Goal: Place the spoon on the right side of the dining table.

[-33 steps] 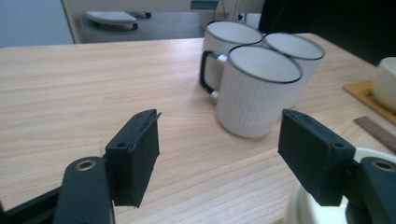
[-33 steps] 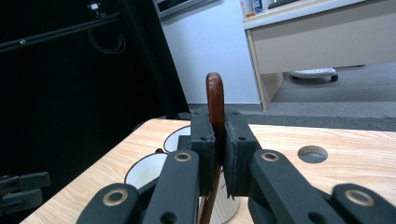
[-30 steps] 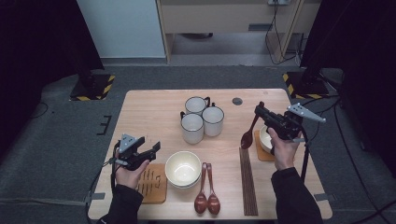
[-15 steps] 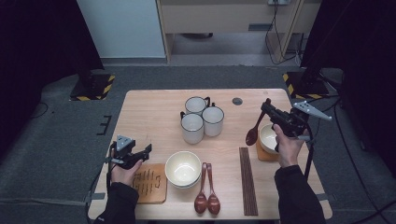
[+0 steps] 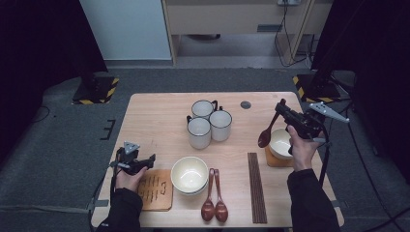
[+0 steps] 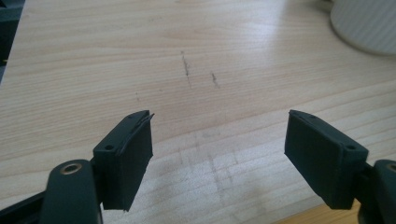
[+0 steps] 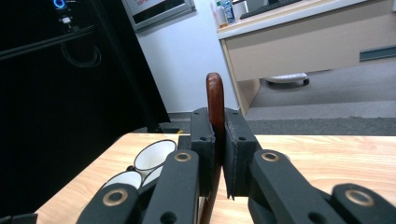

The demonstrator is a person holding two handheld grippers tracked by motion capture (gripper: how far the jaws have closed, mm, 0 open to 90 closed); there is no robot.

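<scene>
Spoon (image 5: pixel 265 137) is the job: dark red-brown wood, clamped by the handle in the right hand-held gripper (image 5: pixel 279 113), bowl end hanging down just left of the small white bowl (image 5: pixel 279 143) on its coaster (image 5: pixel 273 160) at the right of the surface (image 5: pixel 159 121).

Biggest to smallest, the rest of what we see: the surface, three white mugs (image 5: pixel 211 122) clustered mid-back, a larger cream bowl (image 5: pixel 189 174) front centre, the slotted wooden coaster (image 5: pixel 154 189) at front left, a chopstick bundle (image 5: pixel 256 187), and two more spoons (image 5: pixel 214 195) lying side by side between bowl and chopsticks.

Left hand-held gripper (image 5: pixel 145 162) sits low just above the front-left coaster. Its jaws stand wide with nothing between them and have just been opening further.

Our read of the step: set the held spoon into or beside the small white bowl. To do it well, we'd lower the bowl end first, keep the handle grip firm until the tip rests, then open. Watch the rim, since a nudge could slide the bowl off its coaster.

View differences: the right gripper view shows the spoon handle (image 7: pixel 215 100) pinched tight between the pads, which the high view is too coarse to confirm. The left gripper view shows bare scuffed wood between the pads (image 6: pixel 125 158). The high view gives us the layout.
</scene>
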